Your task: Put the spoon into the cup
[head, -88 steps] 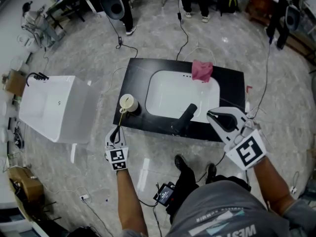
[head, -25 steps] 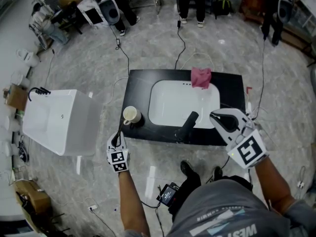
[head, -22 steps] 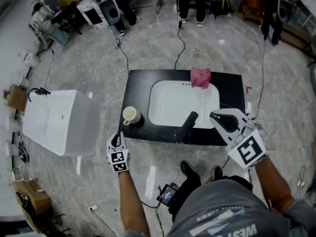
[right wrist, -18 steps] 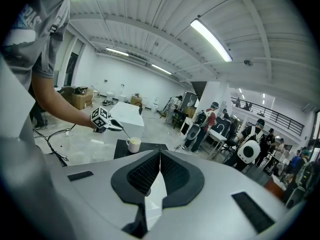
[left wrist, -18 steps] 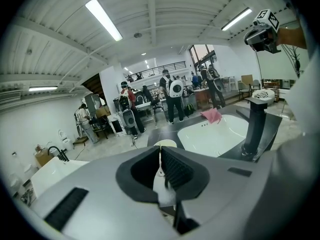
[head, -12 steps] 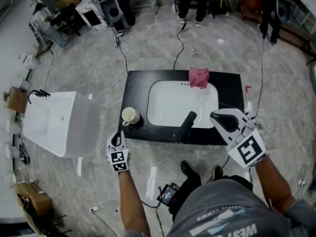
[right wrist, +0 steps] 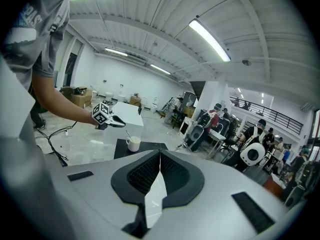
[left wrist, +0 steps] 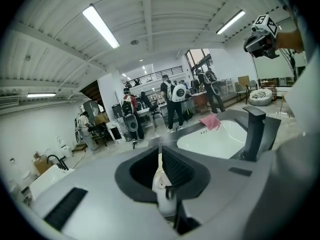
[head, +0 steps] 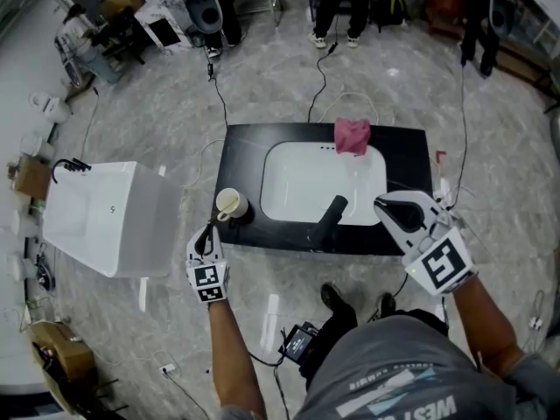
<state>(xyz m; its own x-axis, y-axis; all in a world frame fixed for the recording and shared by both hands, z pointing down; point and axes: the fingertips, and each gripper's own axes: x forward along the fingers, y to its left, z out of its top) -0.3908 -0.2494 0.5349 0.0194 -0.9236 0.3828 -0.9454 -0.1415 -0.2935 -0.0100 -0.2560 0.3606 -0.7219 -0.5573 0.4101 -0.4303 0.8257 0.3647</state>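
The spoon [right wrist: 128, 134] stands already in the cup [head: 229, 204], just ahead of the tips of the left tongs [head: 208, 234], with its handle leaning back toward them. I judge it rests on the cup's rim by itself. The jaws of the left tongs have just been opening and now leave only a narrow slit. A thin pale strip shows in this slit, probably the end of the handle, but the pads do not seem to press it. The slit is probably kept small so that the handle slips free without being knocked. The right tongs [right wrist: 160, 156] hang with jaws closed together and empty, far to the right of the cup, beyond the tap [head: 328, 217] and the white basin [head: 306, 173], probably only to keep out of the way. The task looks nearly finished.
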